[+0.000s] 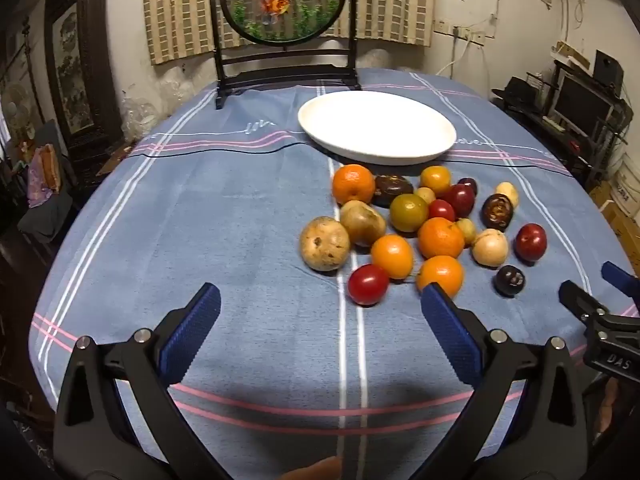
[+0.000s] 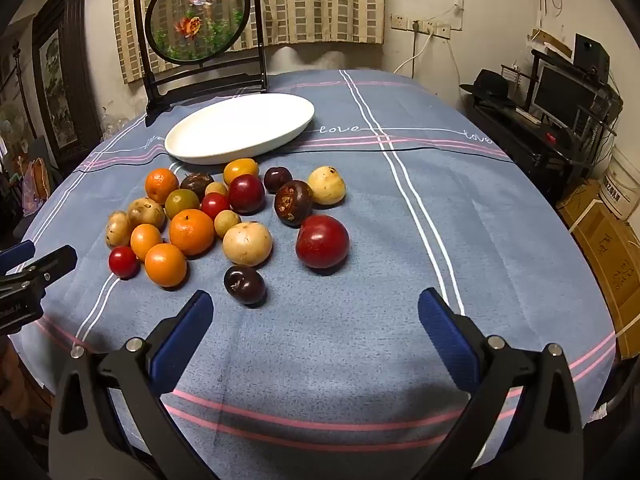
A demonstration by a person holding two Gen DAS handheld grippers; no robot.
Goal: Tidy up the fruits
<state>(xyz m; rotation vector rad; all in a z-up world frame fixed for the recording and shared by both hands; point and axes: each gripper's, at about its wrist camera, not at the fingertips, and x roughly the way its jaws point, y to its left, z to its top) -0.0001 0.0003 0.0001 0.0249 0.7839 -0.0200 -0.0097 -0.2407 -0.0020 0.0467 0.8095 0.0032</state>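
A heap of several fruits lies on the blue tablecloth: oranges [image 1: 441, 237] [image 2: 191, 231], red plums [image 1: 367, 283] [image 2: 322, 241], dark plums [image 1: 509, 280] [image 2: 244, 284] and tan round fruits [image 1: 325, 243] [image 2: 247, 243]. An empty white oval plate [image 1: 376, 104] [image 2: 240, 128] sits just behind the heap. My left gripper [image 1: 320, 300] is open and empty, in front of the heap. My right gripper [image 2: 316, 304] is open and empty, in front of the dark plum. Each gripper also shows in the other's view, the right gripper [image 1: 600, 292] and the left gripper [image 2: 36, 256].
A dark wooden stand with a round goldfish panel [image 1: 284, 0] [image 2: 198, 12] stands at the table's far edge behind the plate. The table edge drops off at the left and right. Shelves with a monitor [image 2: 564, 92] and cardboard boxes [image 2: 612, 248] stand to the right.
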